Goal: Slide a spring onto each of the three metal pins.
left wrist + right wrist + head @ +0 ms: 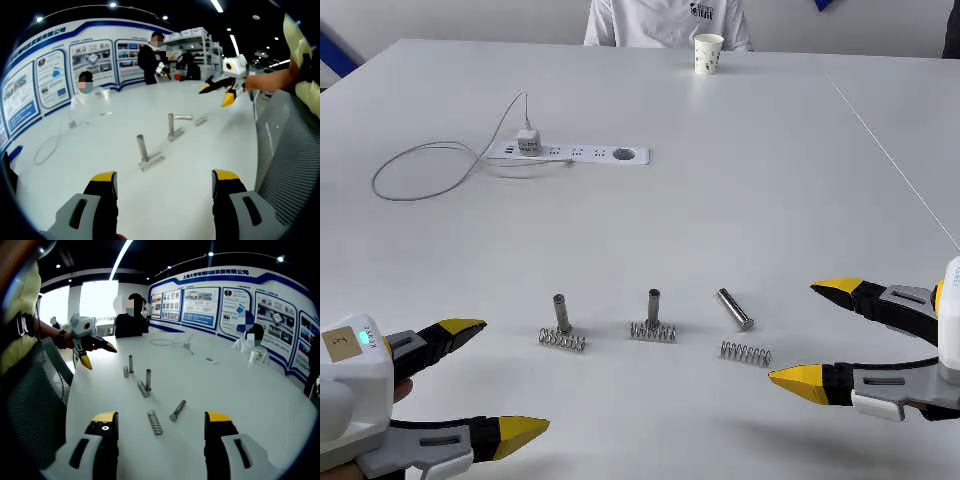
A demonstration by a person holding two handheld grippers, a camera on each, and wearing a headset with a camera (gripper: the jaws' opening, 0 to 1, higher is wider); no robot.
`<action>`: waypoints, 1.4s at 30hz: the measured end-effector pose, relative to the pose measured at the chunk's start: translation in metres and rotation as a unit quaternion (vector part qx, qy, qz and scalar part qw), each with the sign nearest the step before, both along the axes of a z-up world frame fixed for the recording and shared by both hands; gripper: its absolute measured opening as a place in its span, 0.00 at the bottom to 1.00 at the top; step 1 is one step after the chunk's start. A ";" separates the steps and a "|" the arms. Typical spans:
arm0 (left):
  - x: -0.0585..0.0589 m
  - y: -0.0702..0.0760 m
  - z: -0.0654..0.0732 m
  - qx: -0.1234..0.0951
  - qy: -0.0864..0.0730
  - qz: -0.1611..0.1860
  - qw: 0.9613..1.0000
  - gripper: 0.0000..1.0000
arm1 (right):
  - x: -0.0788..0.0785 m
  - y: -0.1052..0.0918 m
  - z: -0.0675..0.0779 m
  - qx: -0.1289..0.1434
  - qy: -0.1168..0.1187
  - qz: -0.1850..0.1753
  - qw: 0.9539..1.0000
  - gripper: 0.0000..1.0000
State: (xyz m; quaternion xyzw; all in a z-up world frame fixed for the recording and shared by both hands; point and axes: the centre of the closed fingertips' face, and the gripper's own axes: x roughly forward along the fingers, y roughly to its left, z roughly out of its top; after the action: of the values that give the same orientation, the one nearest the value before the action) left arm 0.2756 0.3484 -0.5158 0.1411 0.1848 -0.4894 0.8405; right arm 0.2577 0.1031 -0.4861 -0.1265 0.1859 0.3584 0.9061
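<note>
Well apart, left gripper (510, 378) and right gripper (794, 332) hover, jaws spread.

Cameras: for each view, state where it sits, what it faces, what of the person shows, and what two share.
Head view: on the headset, looking down the table at pins and springs; left gripper and right gripper at bottom corners.
Left gripper view: on the left gripper, facing the upright pins; right forearm upper right.
Right gripper view: on the right gripper, facing the lying pin; left forearm at left.
Shared: each gripper view shows the other gripper.
</note>
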 end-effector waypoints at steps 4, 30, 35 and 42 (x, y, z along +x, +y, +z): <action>-0.001 0.000 -0.001 0.000 0.002 -0.001 1.000 0.79 | 0.000 0.000 0.000 0.004 0.003 -0.003 1.000 0.71; 0.000 -0.003 -0.001 -0.006 0.004 0.003 1.000 0.78 | 0.005 -0.004 0.001 0.003 0.008 -0.010 1.000 0.69; -0.002 -0.001 0.000 -0.006 0.002 0.007 1.000 0.78 | 0.008 -0.005 0.003 -0.001 0.010 -0.008 1.000 0.67; -0.003 0.001 0.002 -0.006 0.000 0.012 1.000 0.78 | 0.013 -0.005 0.006 -0.002 0.011 -0.012 1.000 0.64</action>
State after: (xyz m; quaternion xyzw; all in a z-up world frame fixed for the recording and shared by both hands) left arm 0.2727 0.3492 -0.5141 0.1335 0.1831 -0.4803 0.8473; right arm 0.2707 0.0985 -0.4798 -0.1220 0.1983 0.3487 0.9079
